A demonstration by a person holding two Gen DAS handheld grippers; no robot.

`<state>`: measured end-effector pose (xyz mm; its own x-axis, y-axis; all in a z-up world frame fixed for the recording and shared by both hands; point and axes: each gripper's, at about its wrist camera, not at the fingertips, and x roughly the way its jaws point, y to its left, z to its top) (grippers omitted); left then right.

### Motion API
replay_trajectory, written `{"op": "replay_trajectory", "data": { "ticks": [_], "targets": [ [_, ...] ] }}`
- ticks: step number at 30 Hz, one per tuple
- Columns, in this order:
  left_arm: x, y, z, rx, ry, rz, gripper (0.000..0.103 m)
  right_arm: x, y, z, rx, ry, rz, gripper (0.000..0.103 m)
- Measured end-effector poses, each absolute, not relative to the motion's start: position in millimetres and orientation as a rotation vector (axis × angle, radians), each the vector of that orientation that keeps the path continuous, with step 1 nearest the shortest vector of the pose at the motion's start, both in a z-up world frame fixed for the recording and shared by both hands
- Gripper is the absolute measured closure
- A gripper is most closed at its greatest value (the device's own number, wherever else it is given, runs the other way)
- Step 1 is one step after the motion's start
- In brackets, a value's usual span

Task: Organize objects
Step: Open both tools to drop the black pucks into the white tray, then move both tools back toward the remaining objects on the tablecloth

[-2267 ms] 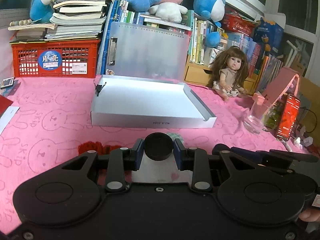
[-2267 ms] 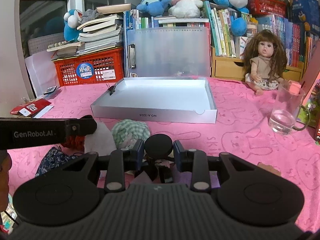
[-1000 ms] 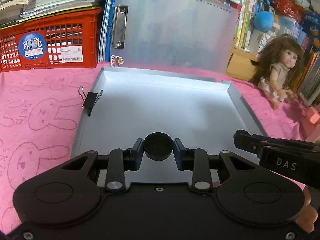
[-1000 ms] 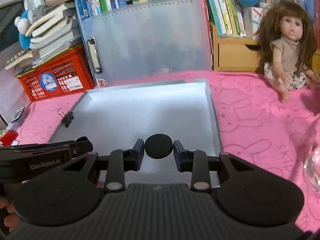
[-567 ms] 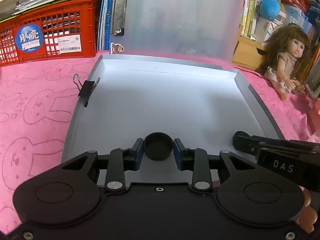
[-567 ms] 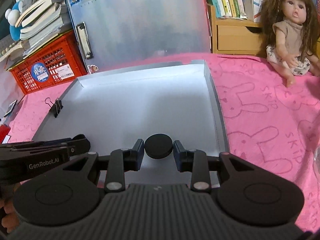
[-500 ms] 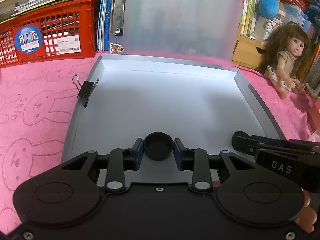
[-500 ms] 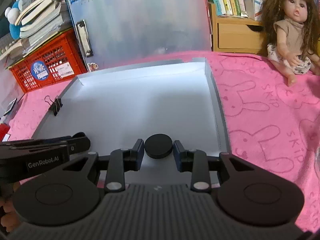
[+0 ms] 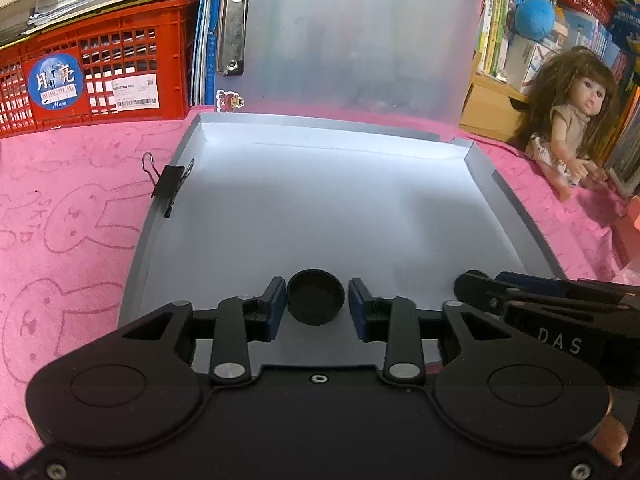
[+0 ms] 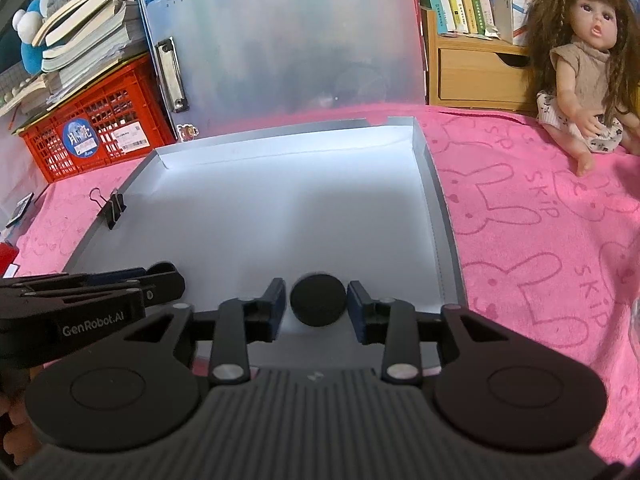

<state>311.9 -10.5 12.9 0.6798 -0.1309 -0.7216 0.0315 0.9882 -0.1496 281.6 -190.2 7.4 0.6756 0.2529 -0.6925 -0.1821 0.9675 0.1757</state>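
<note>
A shallow white box lid with grey walls (image 9: pixel 160 200) (image 10: pixel 436 200) lies on the pink cloth. My left gripper (image 9: pixel 317 304) is low over its near part; a black round cap (image 9: pixel 316 297) sits between the fingers, with a small gap to each pad. My right gripper (image 10: pixel 317 305) is beside it over the same box; a black round cap (image 10: pixel 318 299) lies between its fingers, also with small gaps. The right gripper shows in the left wrist view (image 9: pixel 520 292), the left in the right wrist view (image 10: pixel 120 284).
A black binder clip (image 9: pixel 170 184) (image 10: pixel 114 210) grips the box's left wall. Behind stand a frosted clipboard (image 9: pixel 344 48), a red crate (image 9: pixel 92 80), books and a wooden drawer (image 10: pixel 480 76). A doll (image 10: pixel 584 64) sits at the right.
Both grippers moved from the cloth pile to low over the box. Within the last half second both jaws parted slightly, and the caps now rest on the box floor.
</note>
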Motion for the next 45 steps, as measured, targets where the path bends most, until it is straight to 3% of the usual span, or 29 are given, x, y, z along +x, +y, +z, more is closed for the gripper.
{"op": "replay_trajectory", "data": {
  "ticks": [7, 12, 15, 23, 45],
  "targets": [
    [298, -10, 32, -0.116, 0.77, -0.104, 0.048, 271, -191, 24, 0.079, 0.743, 0.248, 0.035],
    [279, -5, 49, -0.106, 0.724, -0.118, 0.027, 256, -195, 41, 0.059, 0.691, 0.248, 0.028],
    [264, -2, 59, -0.102, 0.692, -0.133, 0.02, 244, -202, 51, 0.071, 0.662, 0.257, 0.022],
    [219, 3, 72, -0.098, 0.645, -0.178, 0.014, 205, -217, 66, 0.083, 0.582, 0.278, 0.01],
    [106, 22, 54, -0.049, 0.582, -0.182, 0.012, 108, -227, 52, -0.015, 0.484, 0.294, 0.005]
  ]
}}
